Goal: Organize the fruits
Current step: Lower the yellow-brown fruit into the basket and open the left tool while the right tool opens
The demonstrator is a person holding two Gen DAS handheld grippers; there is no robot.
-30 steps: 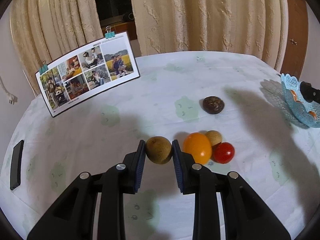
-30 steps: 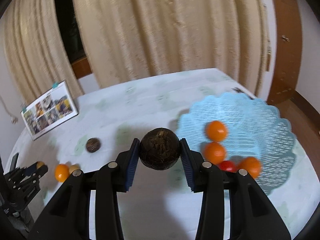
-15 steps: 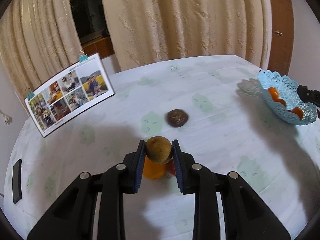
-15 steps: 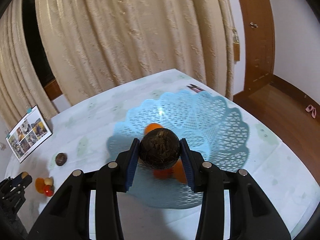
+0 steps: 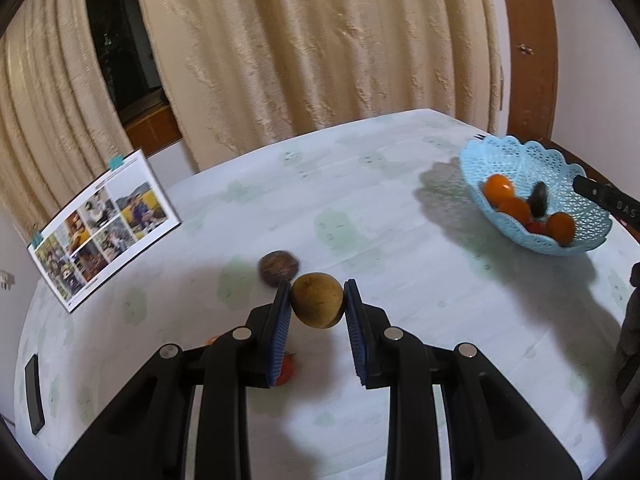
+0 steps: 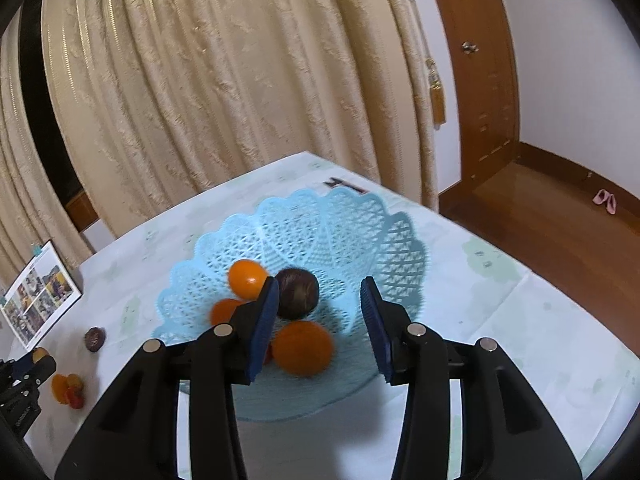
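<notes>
blue ribbed pads of the left gripper (image 5: 316, 312) clamped on a round brown-green fruit (image 5: 317, 300), lifted above the pale patterned tablecloth (image 5: 360, 208). just behind it on the cloth, a dark wrinkled round fruit (image 5: 279, 267), blurred. under the left finger, a sliver of red tomato (image 5: 285, 372) and a trace of orange, mostly hidden. standing at the far left, a photo calendar card (image 5: 104, 228) with teal clips; lying near the left edge, a flat black rectangular device (image 5: 33, 392).

over at the right, a light blue lattice plastic basket (image 5: 516, 156) holding several oranges (image 5: 498, 191) and something red. among them, a dark round fruit (image 6: 298, 294), blurred, apart from both pads and seemingly loose inside the basket.

right gripper (image 6: 320, 316) hovering above the basket with jaws spread wide, nothing between them. below the left pad, a large orange fruit (image 6: 304, 348); further left, two more oranges, partly covered by the finger. in the right wrist view, far left on the cloth, the other dark fruit beside a small cluster of orange and red fruit (image 6: 67, 391). cream curtains (image 6: 224, 80) behind, wooden door frame (image 6: 476, 72) to the right.
</notes>
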